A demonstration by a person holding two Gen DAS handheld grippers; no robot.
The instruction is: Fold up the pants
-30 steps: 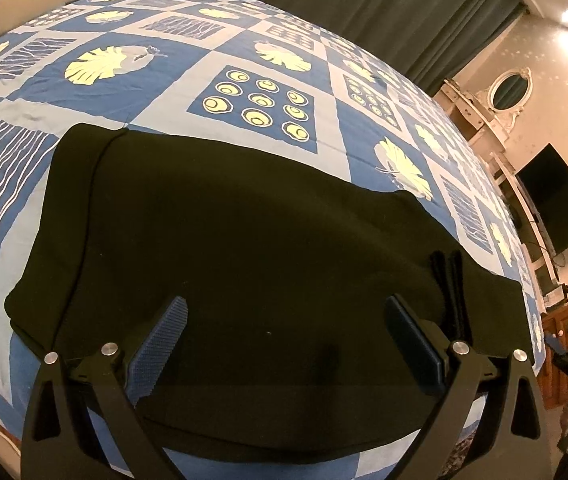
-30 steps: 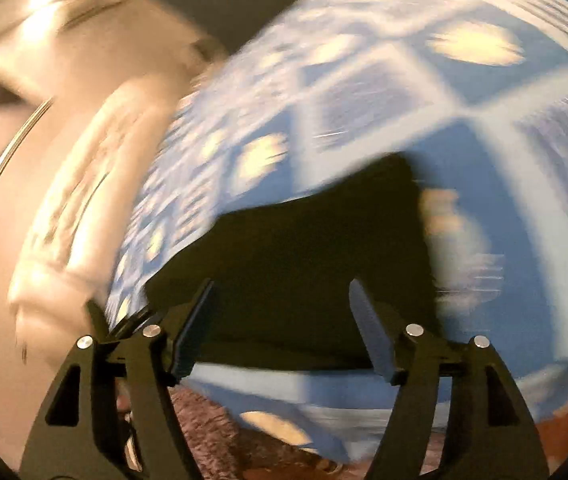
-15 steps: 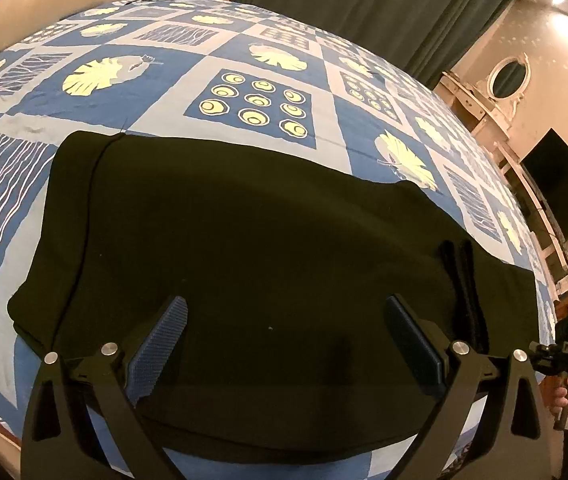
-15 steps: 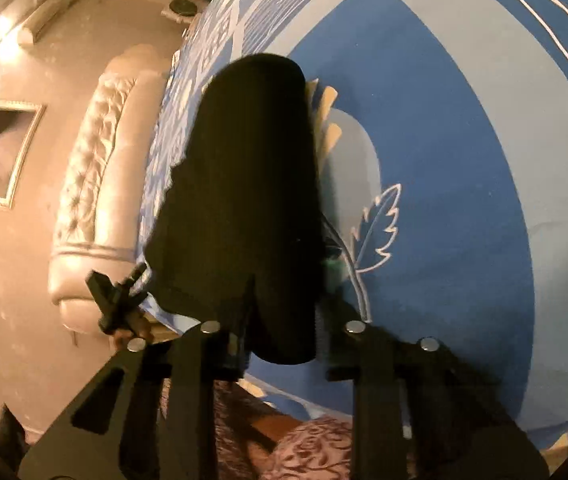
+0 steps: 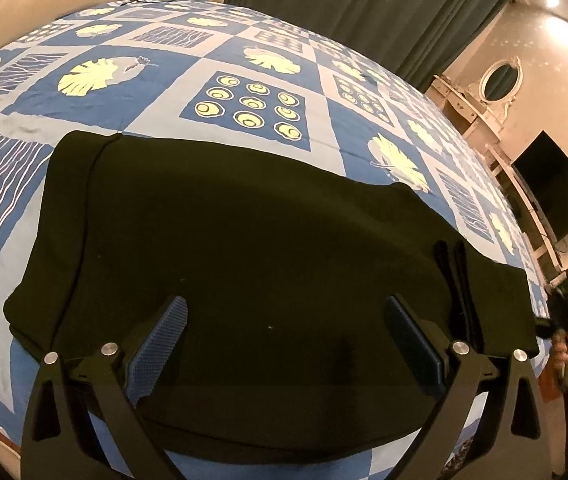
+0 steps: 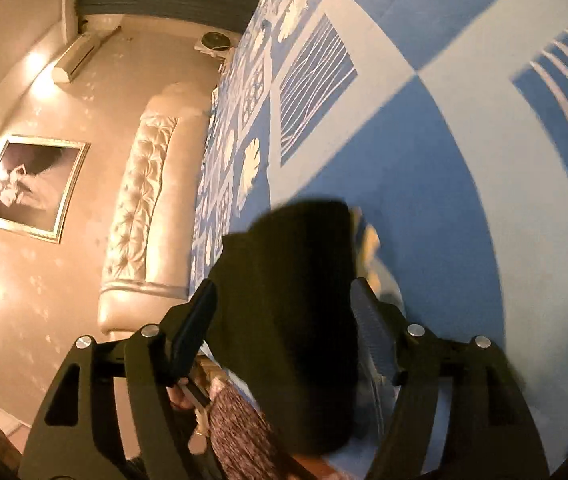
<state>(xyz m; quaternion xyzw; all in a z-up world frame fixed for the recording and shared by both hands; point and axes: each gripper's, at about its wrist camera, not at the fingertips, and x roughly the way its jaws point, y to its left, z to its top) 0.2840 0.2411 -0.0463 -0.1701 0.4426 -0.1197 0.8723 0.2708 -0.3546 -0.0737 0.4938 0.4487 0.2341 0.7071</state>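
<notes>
Black pants (image 5: 252,248) lie flat across the blue patterned bedspread (image 5: 244,80), folded lengthwise, with the waistband at the left. My left gripper (image 5: 288,344) hovers open over their near edge, touching nothing. At the far right of that view a hand holds my right gripper (image 5: 564,312) at the pants' leg end. In the right wrist view the leg end of the pants (image 6: 292,320) lies between the fingers of my right gripper (image 6: 284,320). Its jaws are opening and the pads (image 6: 370,320) stand clear of the cloth.
A padded cream headboard (image 6: 144,208) and a framed picture (image 6: 32,188) are on the left wall. Dark curtains (image 5: 364,12), a dressing table with an oval mirror (image 5: 500,80) and a wall television (image 5: 556,188) stand beyond the bed. A patterned rug (image 6: 240,432) lies below the bed edge.
My right gripper swung to the leg end, shut on it half a second ago, and now has its jaws apart again, lower at the bed edge. The left gripper has stayed put.
</notes>
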